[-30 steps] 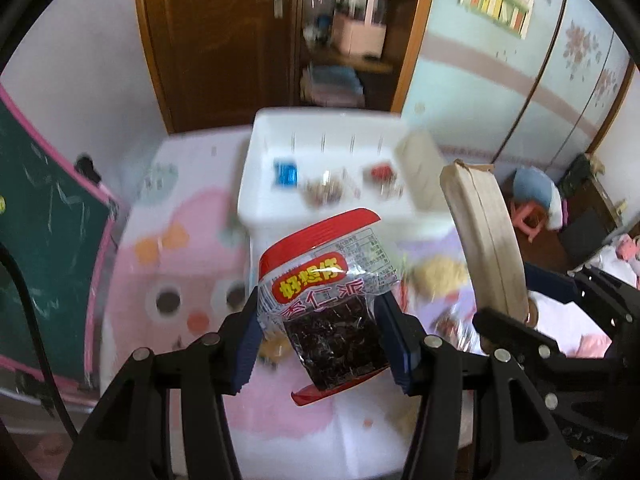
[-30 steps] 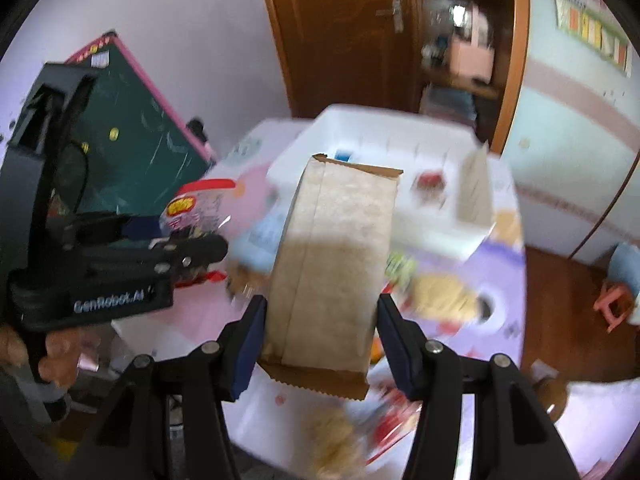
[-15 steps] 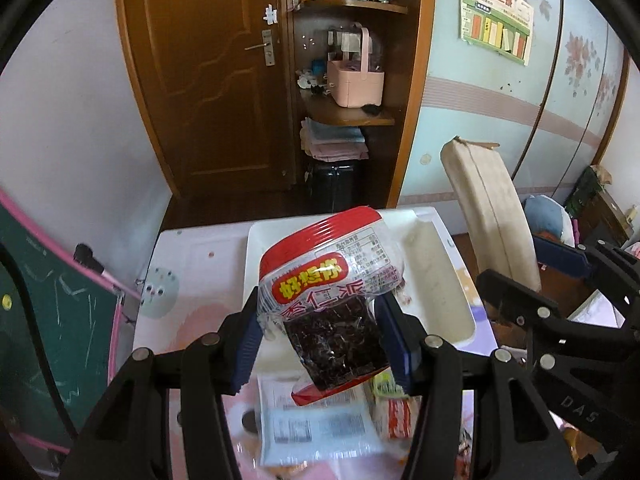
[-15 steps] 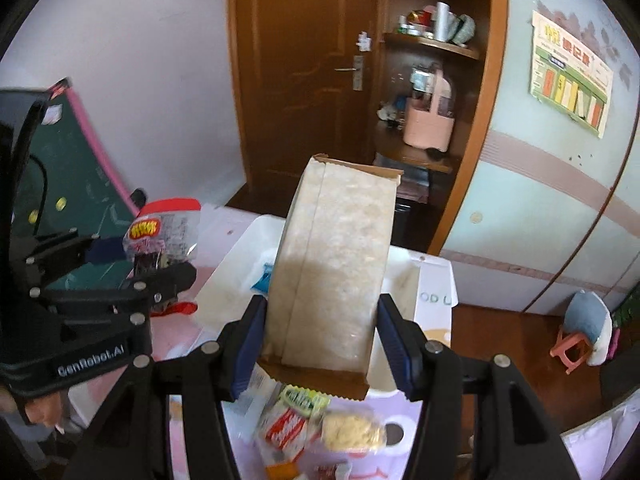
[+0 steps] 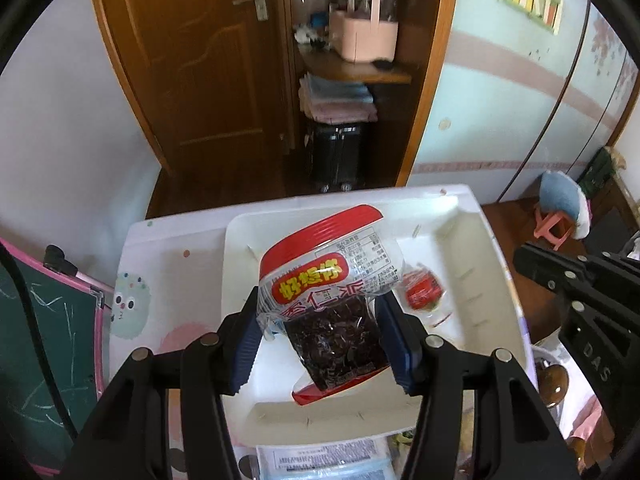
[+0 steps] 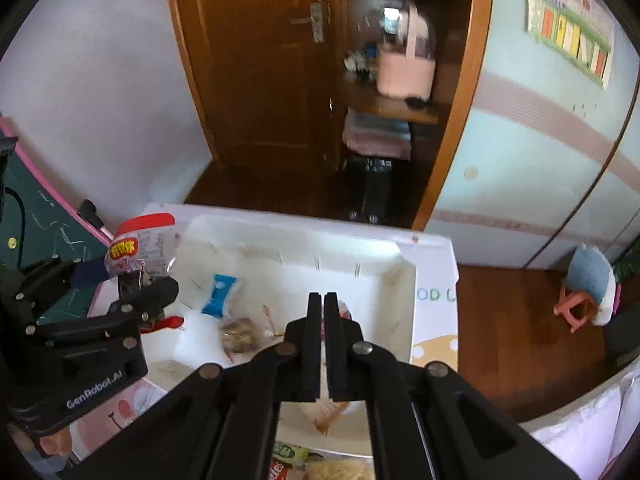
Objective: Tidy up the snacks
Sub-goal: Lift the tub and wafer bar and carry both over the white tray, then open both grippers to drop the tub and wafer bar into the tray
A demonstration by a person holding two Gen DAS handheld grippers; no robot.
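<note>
Left wrist view: left gripper (image 5: 320, 332) pinches a red-capped snack packet (image 5: 334, 300) of dark pieces between its blue pads (image 5: 246, 344), held above the white divided tray (image 5: 476, 248). Packet tilts toward 11 o'clock, yellow-lettered red label facing the camera. At 3 o'clock from the packet, a small red wrapped snack (image 5: 424, 292) lies in the tray. Right gripper body enters at the 3 o'clock edge; its fingertips are out of this frame.

Right wrist view: right gripper (image 6: 324, 344) fingers pressed together, only a thin slit between them, nothing seen clamped. It hangs over the near half of the tray (image 6: 404, 304). This view shows tray contents hidden from the other camera: a blue wrapper (image 6: 220, 289) at 10 o'clock from the fingertips, a clear bag of brownish bits (image 6: 240, 334) at 9 o'clock. Left gripper (image 6: 120, 280) appears at the 9 o'clock side, the packet (image 6: 138, 250) in its grip above the tray's left rim. More packets (image 6: 304, 464) lie on the table at 6 o'clock, partly hidden by the fingers.
</note>
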